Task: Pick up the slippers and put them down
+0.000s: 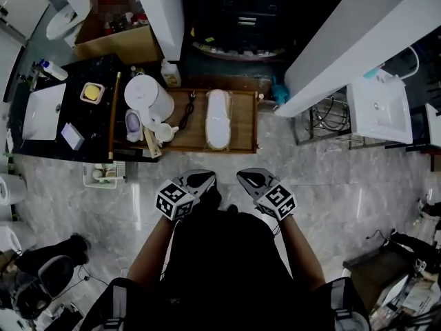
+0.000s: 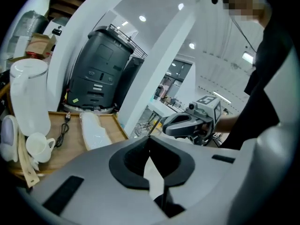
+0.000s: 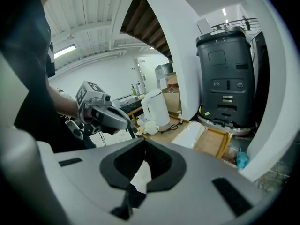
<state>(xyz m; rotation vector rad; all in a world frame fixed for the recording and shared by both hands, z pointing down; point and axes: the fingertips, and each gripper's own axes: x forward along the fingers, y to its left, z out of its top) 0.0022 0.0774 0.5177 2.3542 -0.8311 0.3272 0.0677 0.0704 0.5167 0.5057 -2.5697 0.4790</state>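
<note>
Left gripper (image 1: 200,180) clenched empty, right gripper (image 1: 248,179) clenched empty, slippers (image 1: 218,119) on wooden tray (image 1: 244,124)

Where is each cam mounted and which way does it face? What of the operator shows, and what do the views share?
Head view: on the person's head, looking steeply down at the low wooden tray table holding the plastic-wrapped white slippers. It shows the dark torso, forearms, left gripper and right gripper.
Left gripper view: rides the left gripper, looking along its shut jaws toward the table and the white plastic kettle. The right gripper and torso are at right.
Right gripper view: rides the right gripper, looking along its shut jaws at the same table. The left gripper is at left.
Shared: slippers and kettle appear in all three.
</note>
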